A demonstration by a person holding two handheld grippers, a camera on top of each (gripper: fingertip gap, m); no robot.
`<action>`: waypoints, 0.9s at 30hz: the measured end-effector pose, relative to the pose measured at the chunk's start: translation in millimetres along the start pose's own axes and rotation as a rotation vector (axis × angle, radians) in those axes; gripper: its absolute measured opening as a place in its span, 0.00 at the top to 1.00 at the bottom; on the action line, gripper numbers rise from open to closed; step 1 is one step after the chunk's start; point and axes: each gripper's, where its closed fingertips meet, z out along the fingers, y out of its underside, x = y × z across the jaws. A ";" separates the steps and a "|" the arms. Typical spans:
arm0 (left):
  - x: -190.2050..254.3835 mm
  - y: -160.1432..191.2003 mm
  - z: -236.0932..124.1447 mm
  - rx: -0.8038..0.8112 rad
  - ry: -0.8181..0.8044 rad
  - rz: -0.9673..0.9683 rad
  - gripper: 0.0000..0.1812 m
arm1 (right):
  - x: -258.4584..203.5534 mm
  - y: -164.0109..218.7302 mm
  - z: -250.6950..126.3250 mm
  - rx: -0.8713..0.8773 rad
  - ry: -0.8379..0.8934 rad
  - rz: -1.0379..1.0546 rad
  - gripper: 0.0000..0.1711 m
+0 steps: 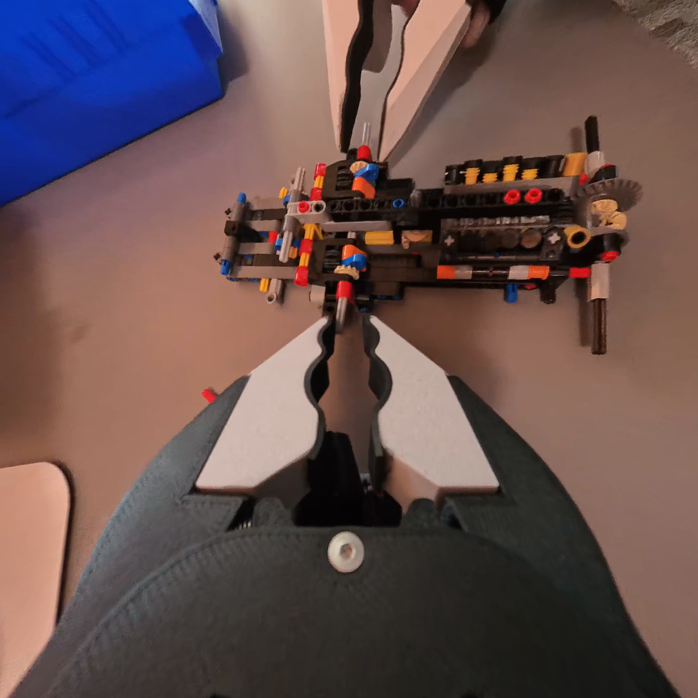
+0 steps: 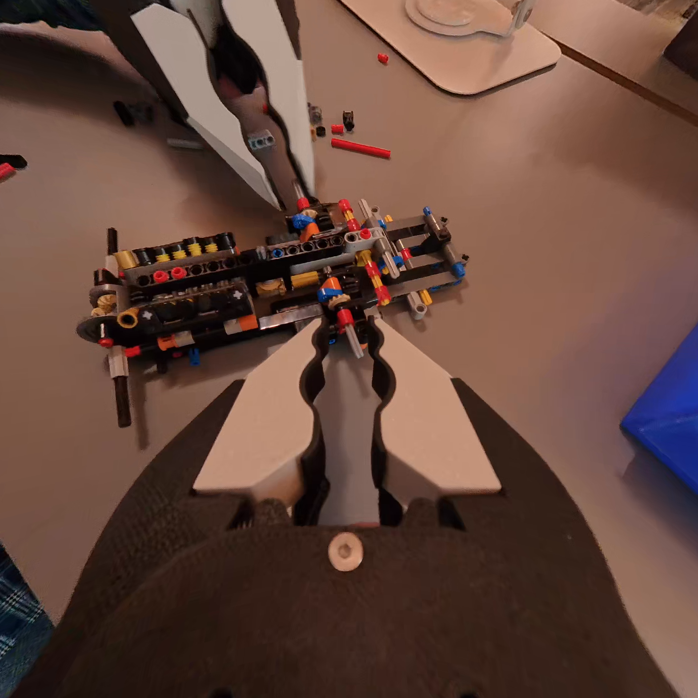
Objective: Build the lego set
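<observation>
A long lego chassis [image 1: 415, 226] of black beams with red, yellow, blue and orange pins lies flat on the brown table [image 1: 528, 415]; it also shows in the right wrist view [image 2: 226, 279]. My left gripper [image 1: 348, 321] is closed down on the near side bracket, around a grey axle stub with a red bush [image 1: 343, 292]. My right gripper [image 2: 347, 323] is closed the same way on the opposite bracket, around its own grey stub [image 2: 355, 342]. Each gripper shows in the other's view, across the chassis: the right [image 1: 362, 151], the left [image 2: 298, 200].
A blue box [image 1: 94, 94] stands at the far left, also seen in the right wrist view [image 2: 672, 415]. Loose parts lie beyond the chassis: a red axle [image 2: 360, 148], a red bush [image 2: 382, 57], small black pieces [image 2: 349, 119], a grey beam [image 2: 262, 141]. A beige mat [image 2: 491, 64] holds a clear dish. The left gripper's tips are roughly 9 centimetres from the right gripper's.
</observation>
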 end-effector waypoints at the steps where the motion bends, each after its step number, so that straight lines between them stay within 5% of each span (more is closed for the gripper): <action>1: -0.4 0.3 0.8 -0.003 -0.013 0.003 0.94 | 1.2 1.0 0.6 -0.010 0.007 0.002 0.91; 13: 11.4 -11.7 6.4 0.034 -0.072 0.022 0.98 | 11.7 6.7 -0.3 -0.048 0.036 0.001 0.95; 27: 2.7 -20.1 1.4 0.092 -0.084 -0.010 0.89 | 22.8 4.0 -16.2 -0.054 0.015 -0.030 0.91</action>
